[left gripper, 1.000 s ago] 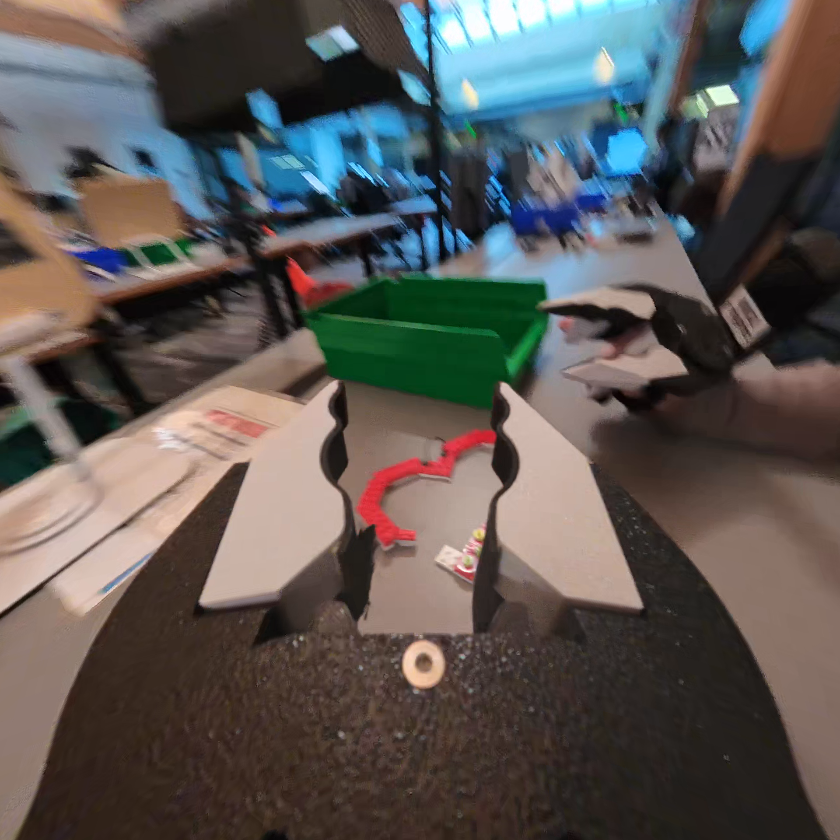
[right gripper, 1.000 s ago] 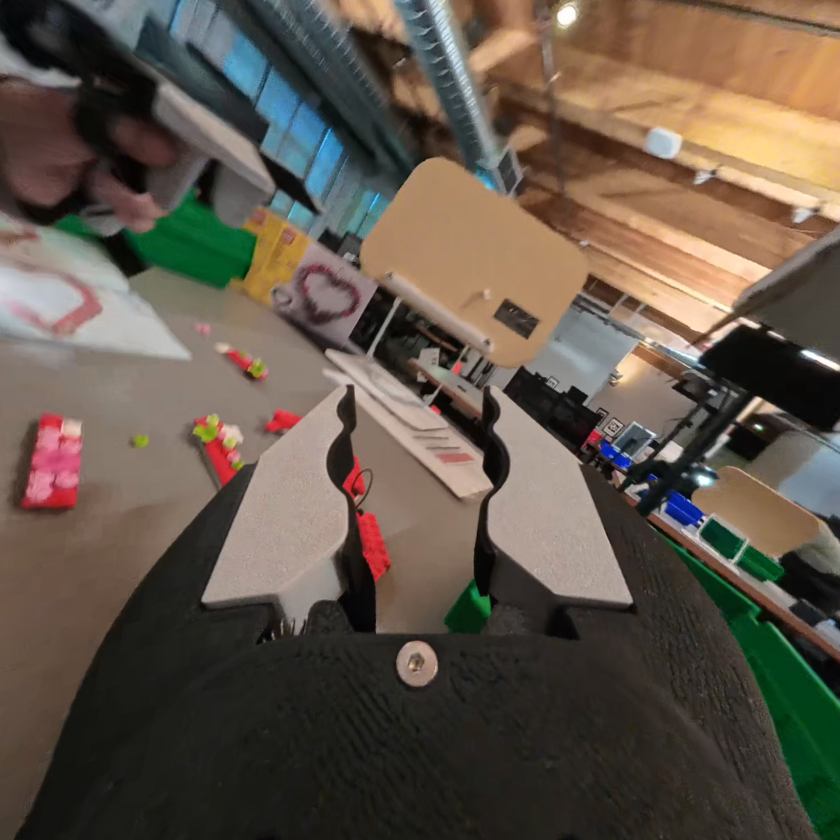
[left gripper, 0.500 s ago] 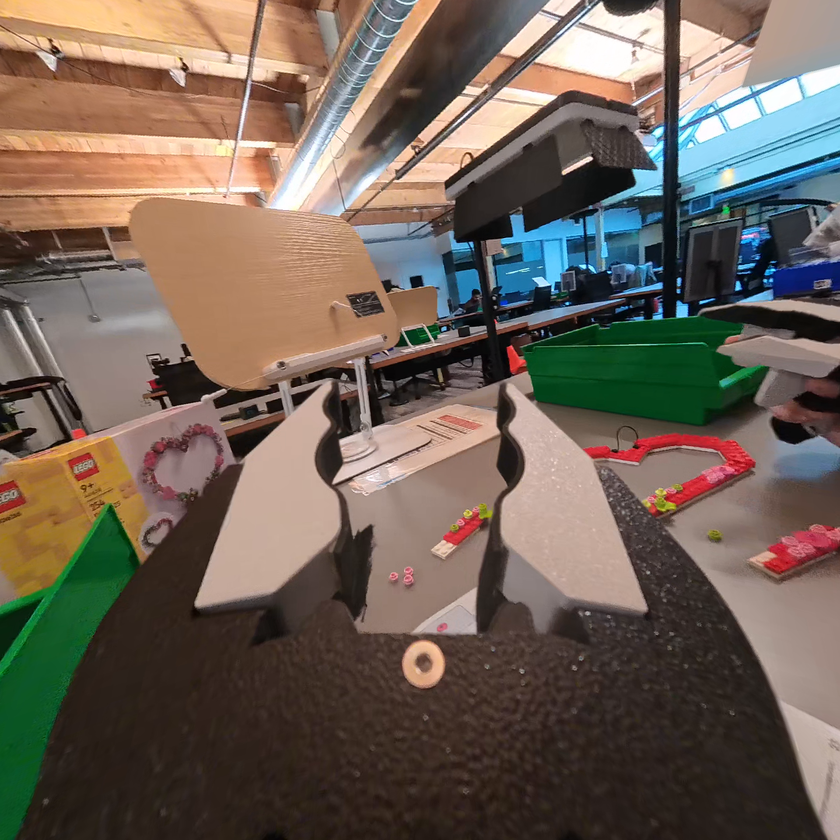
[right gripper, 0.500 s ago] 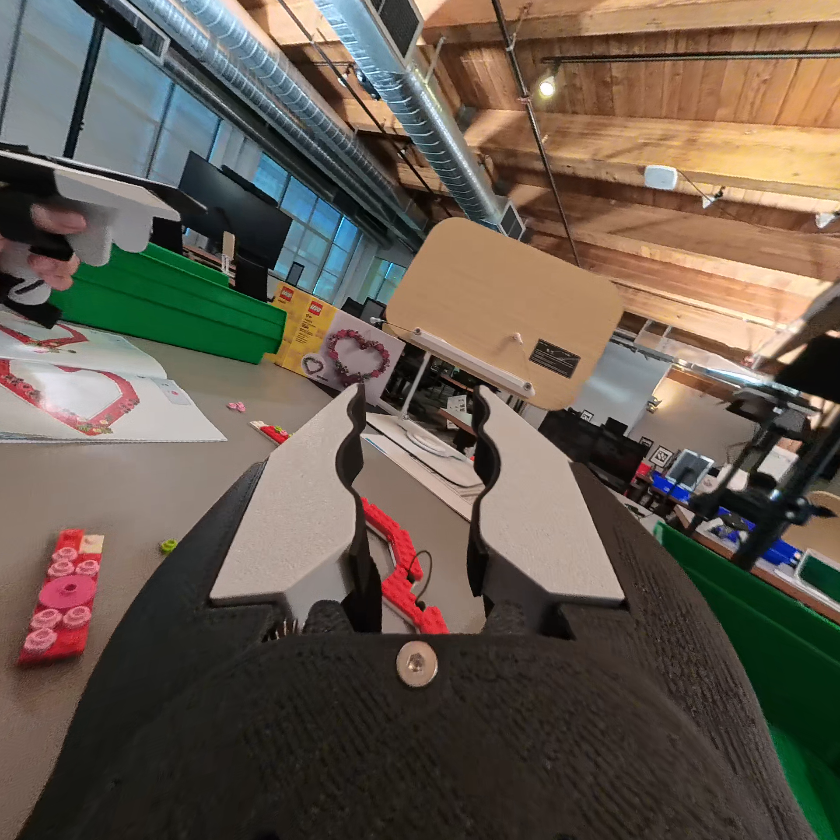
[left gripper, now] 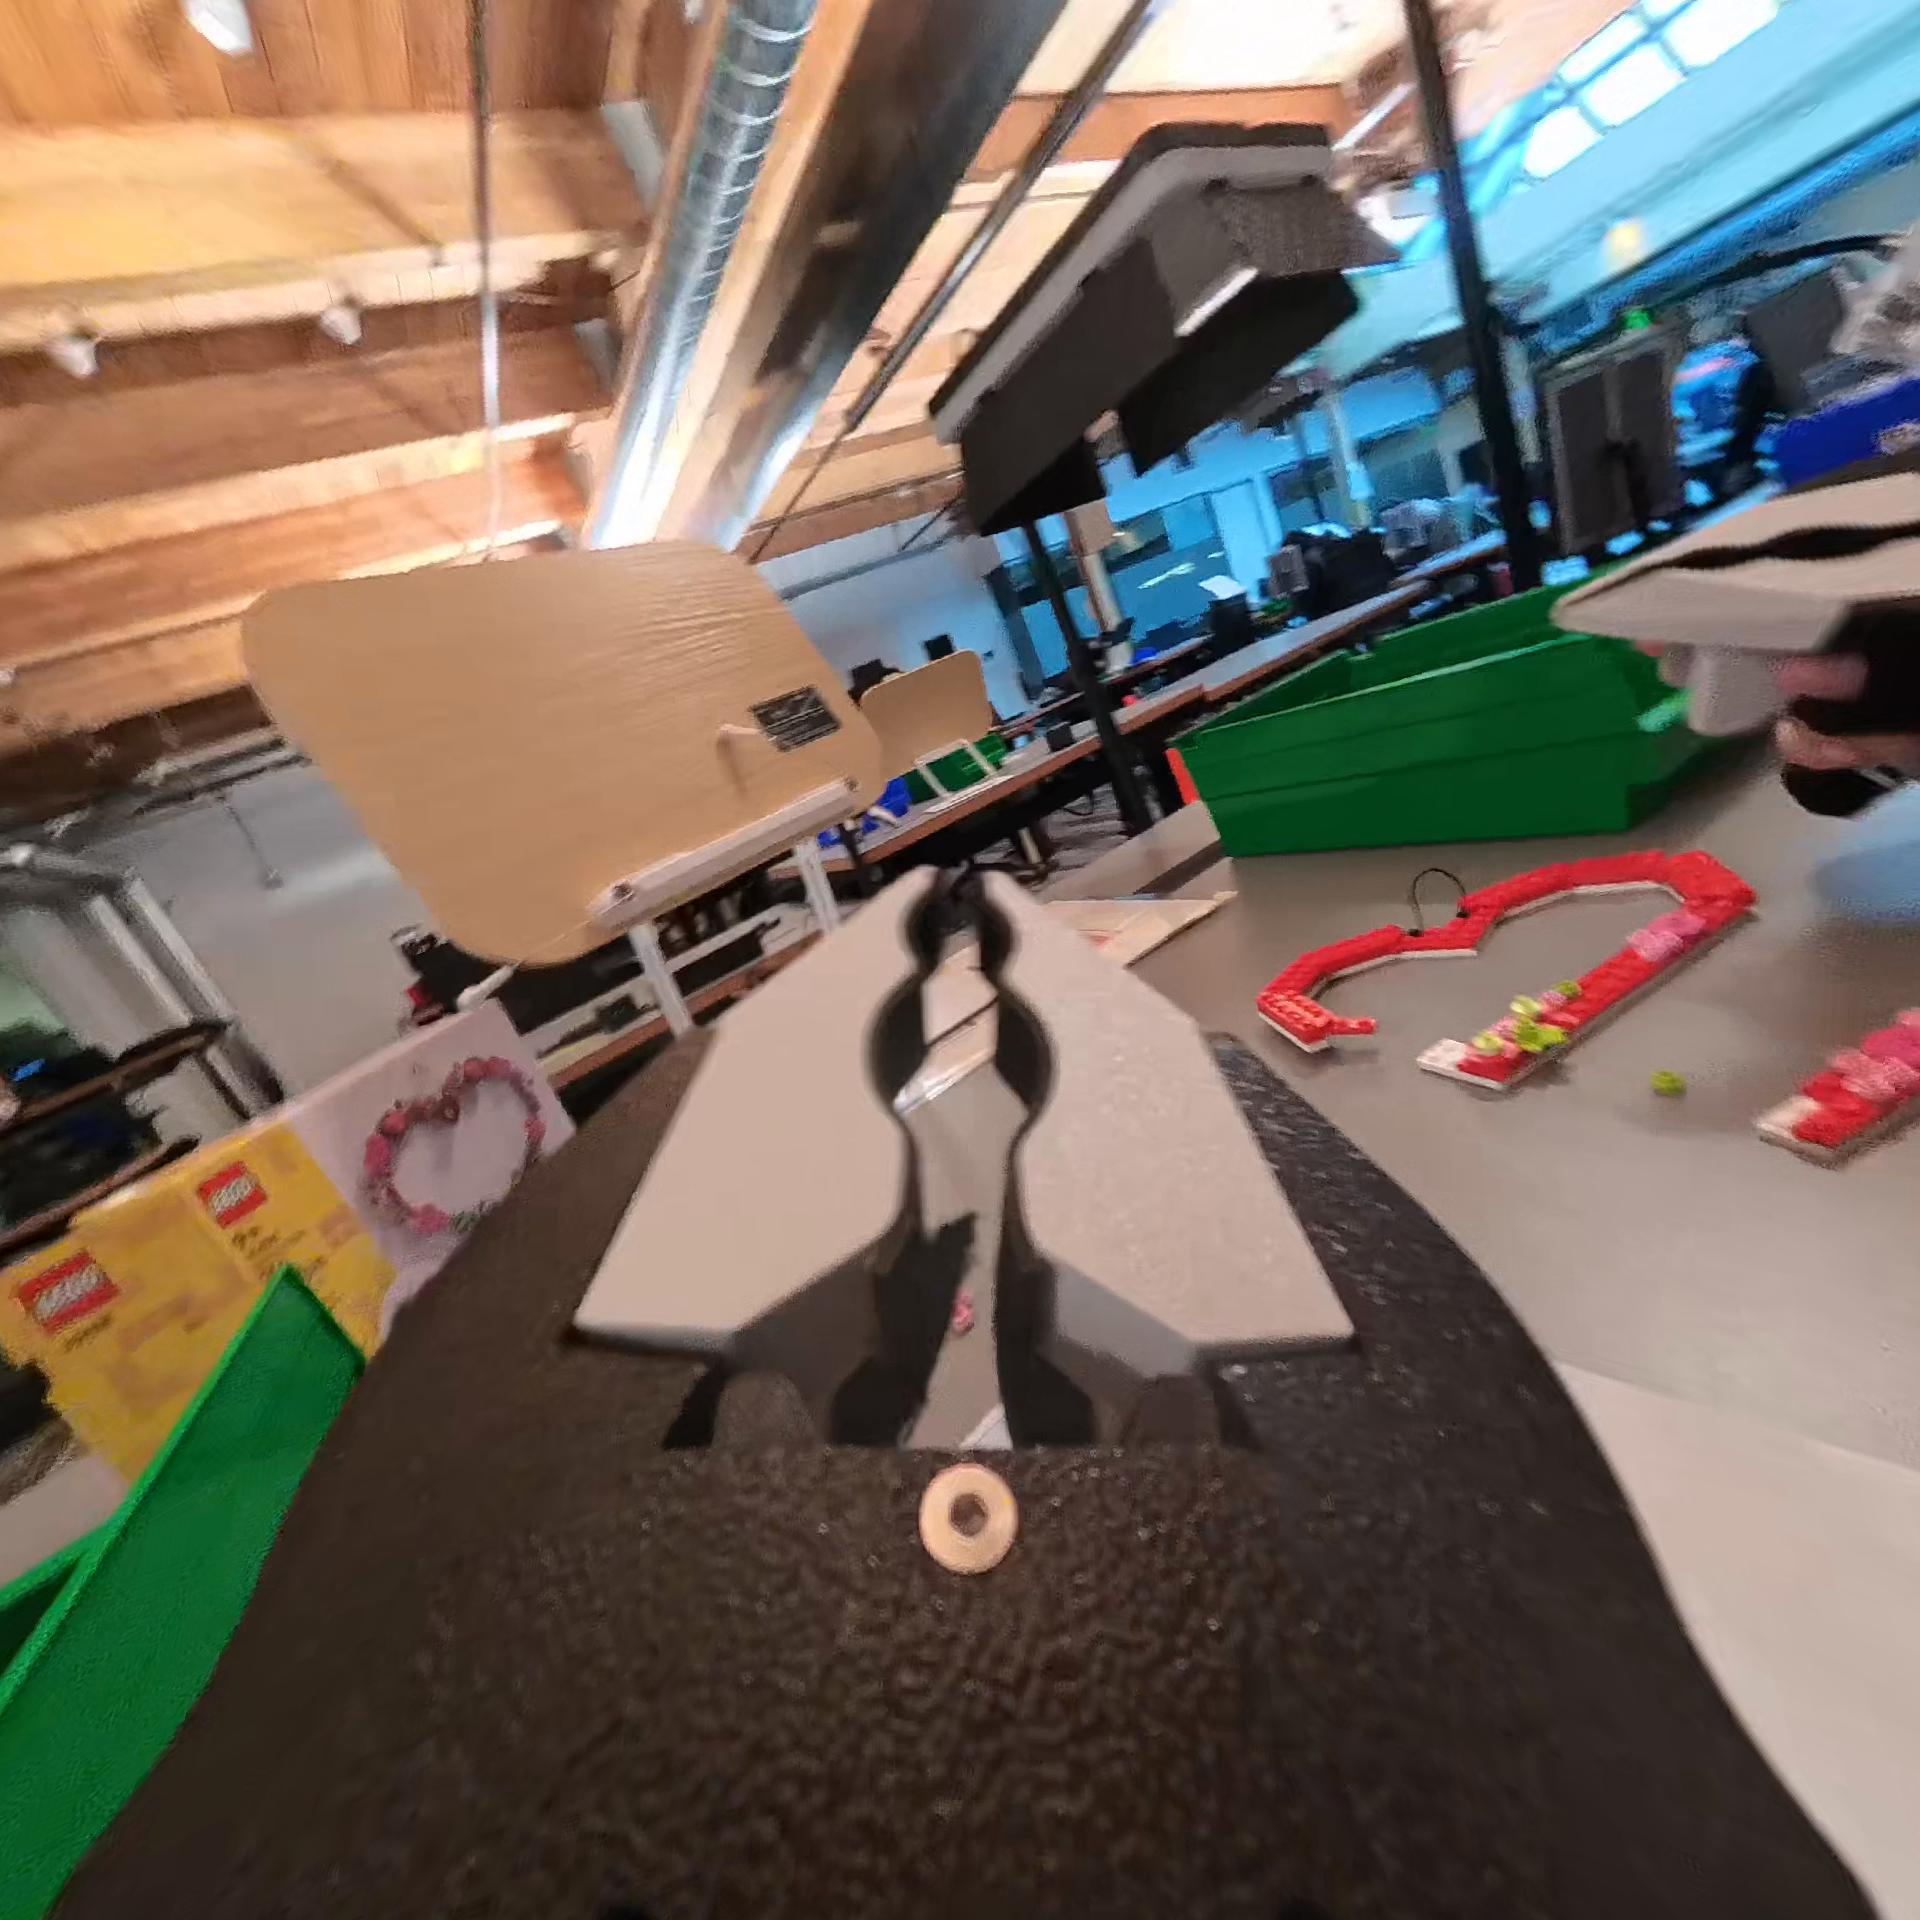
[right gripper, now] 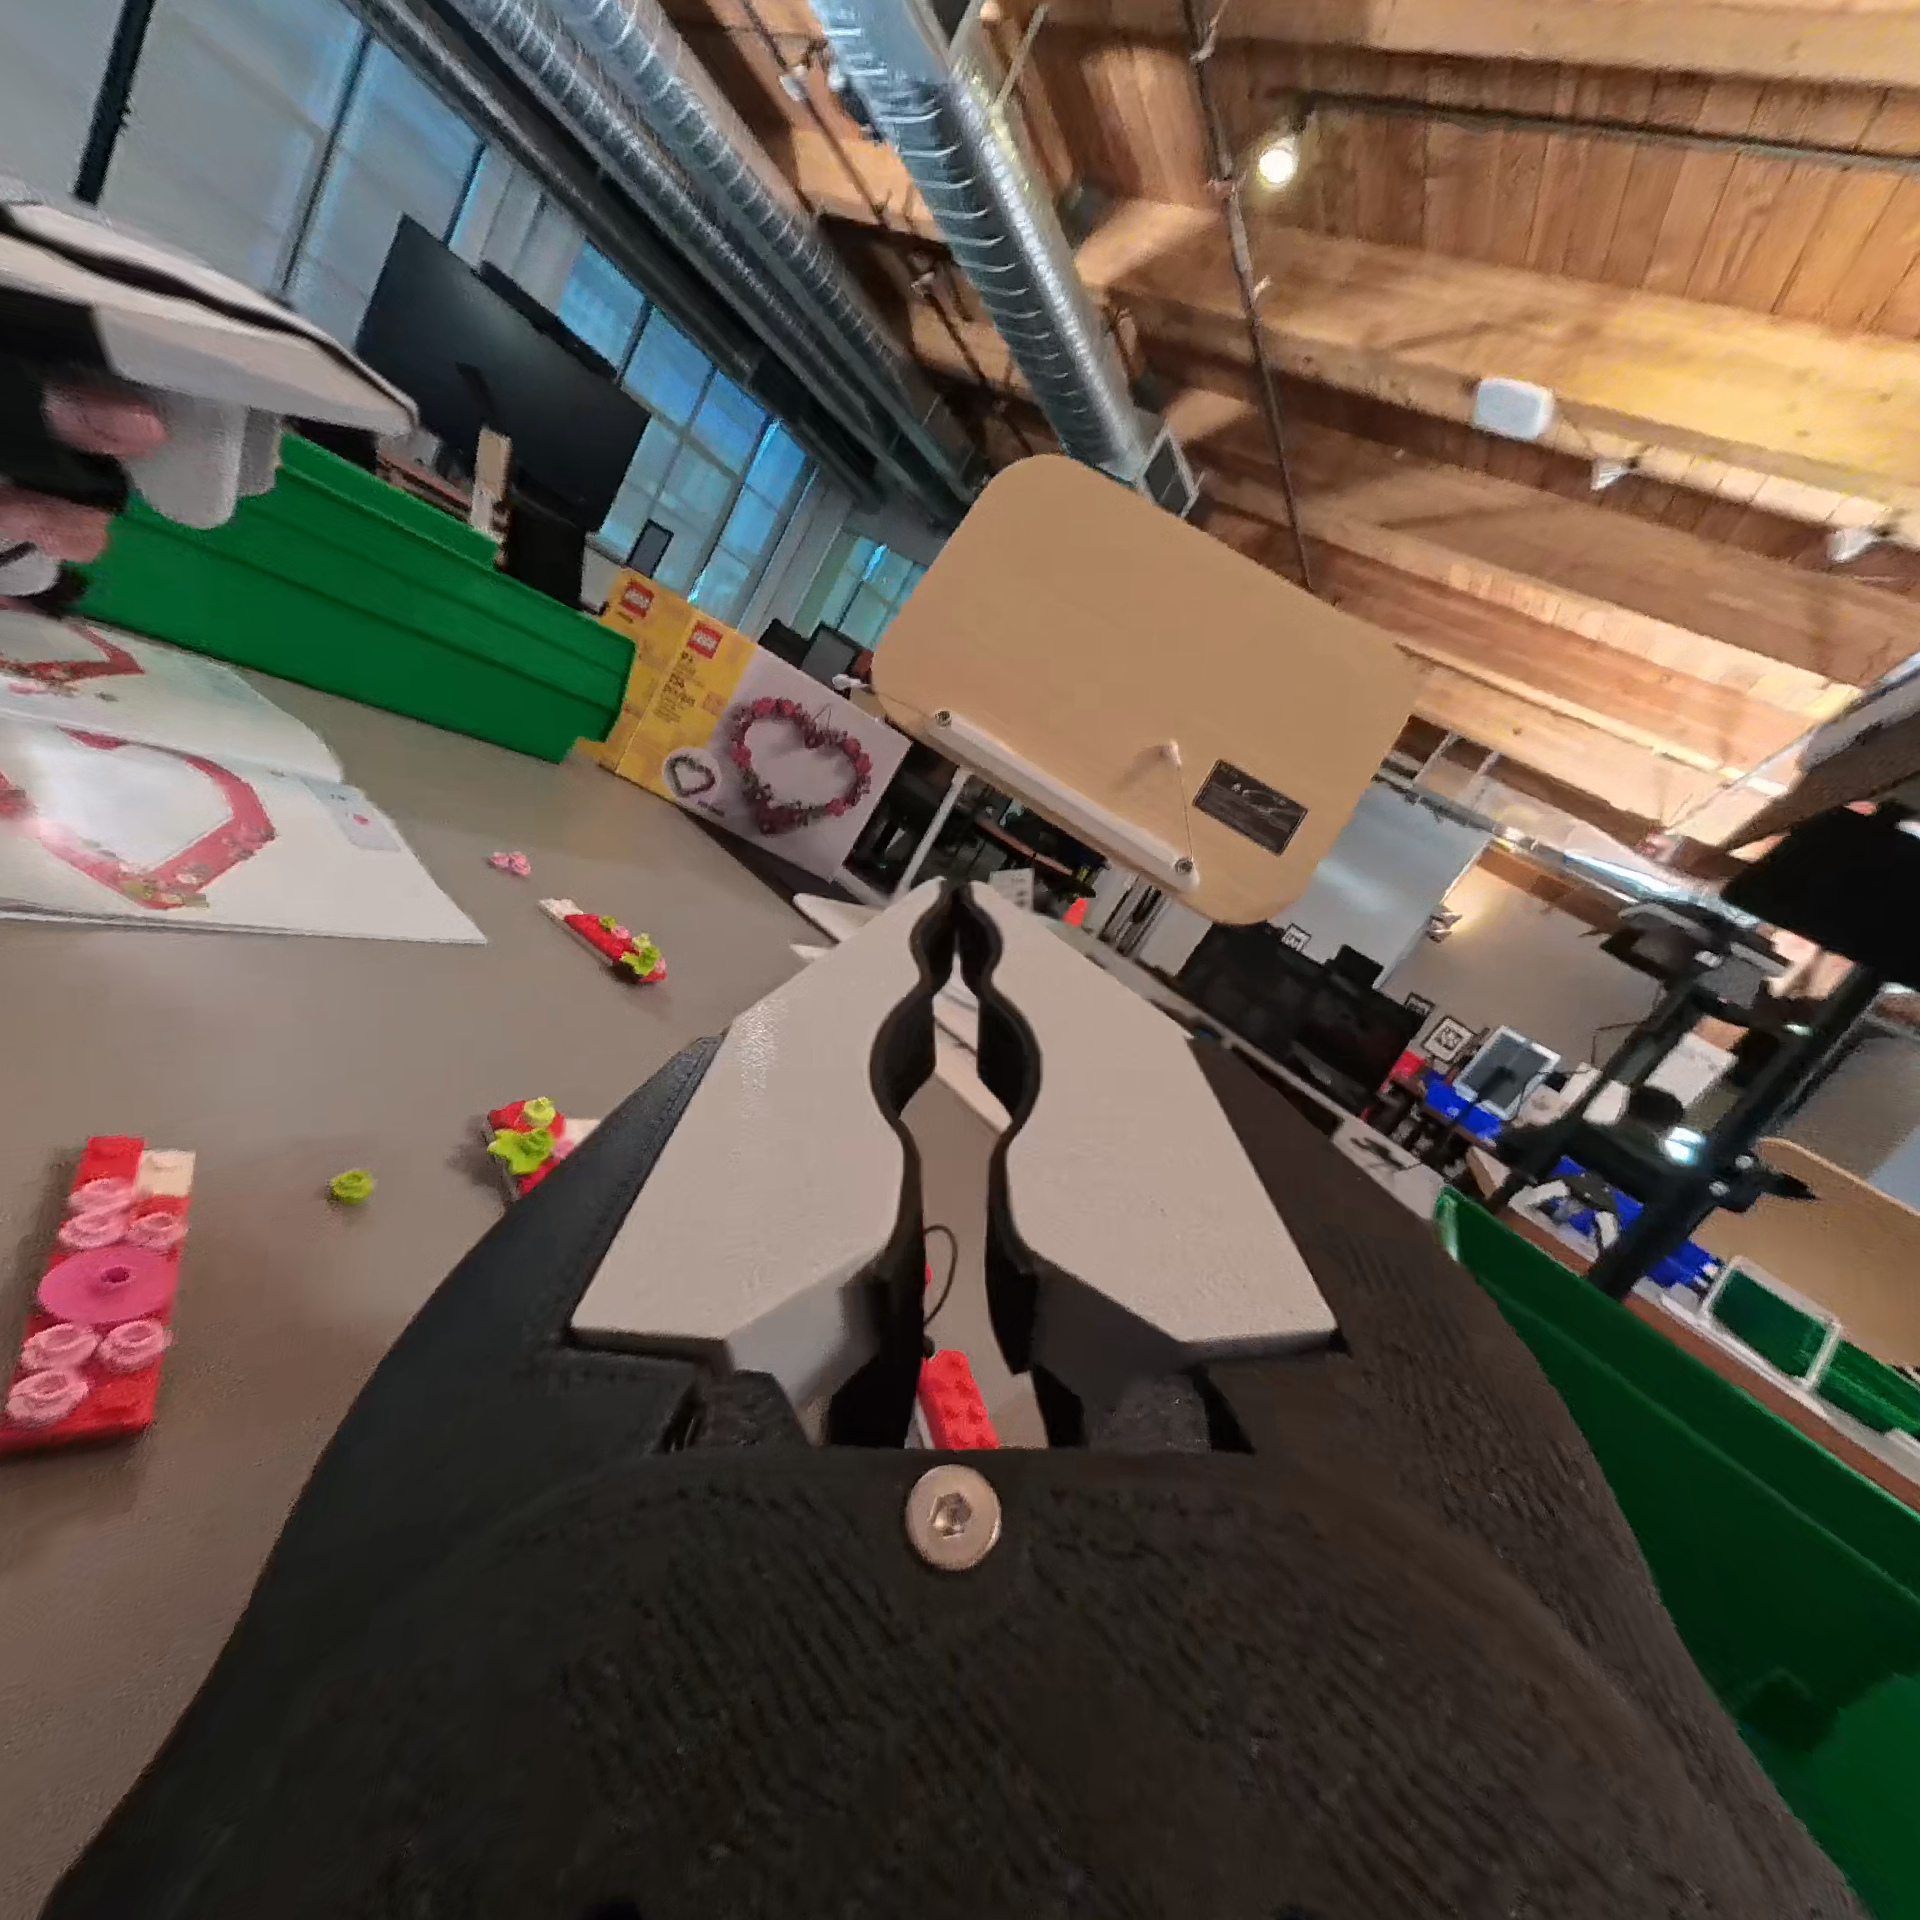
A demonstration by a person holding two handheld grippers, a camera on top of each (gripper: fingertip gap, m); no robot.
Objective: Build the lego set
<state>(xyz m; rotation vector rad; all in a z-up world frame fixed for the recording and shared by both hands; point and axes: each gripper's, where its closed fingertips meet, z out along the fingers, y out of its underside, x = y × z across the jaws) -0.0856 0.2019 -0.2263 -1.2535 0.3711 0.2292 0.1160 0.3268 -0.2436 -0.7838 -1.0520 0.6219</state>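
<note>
A red heart-shaped lego frame [left gripper: 1507,930] lies on the grey table to the right in the left wrist view; a bit of it shows between the fingers in the right wrist view [right gripper: 956,1397]. A red plate with pink flower studs [right gripper: 99,1288] lies at the left, and also shows in the left wrist view [left gripper: 1860,1091]. A small red strip with green pieces [right gripper: 613,940] lies further off. My left gripper [left gripper: 961,894] is shut and empty, raised above the table. My right gripper [right gripper: 954,899] is shut and empty, raised above the heart frame.
An open instruction booklet [right gripper: 156,821] lies at the left. Green bins stand at the far right [left gripper: 1434,748], at the left edge [left gripper: 125,1600] and by the right gripper [right gripper: 1704,1475]. The yellow set box [right gripper: 748,727] and a tan board on a stand [right gripper: 1132,686] are at the back. One gripper's finger ends stand about 25 cm off the other's.
Both grippers have closed from open to shut, empty. The left view swung away from the heart frame, up and to the left; the right view stayed tilted up.
</note>
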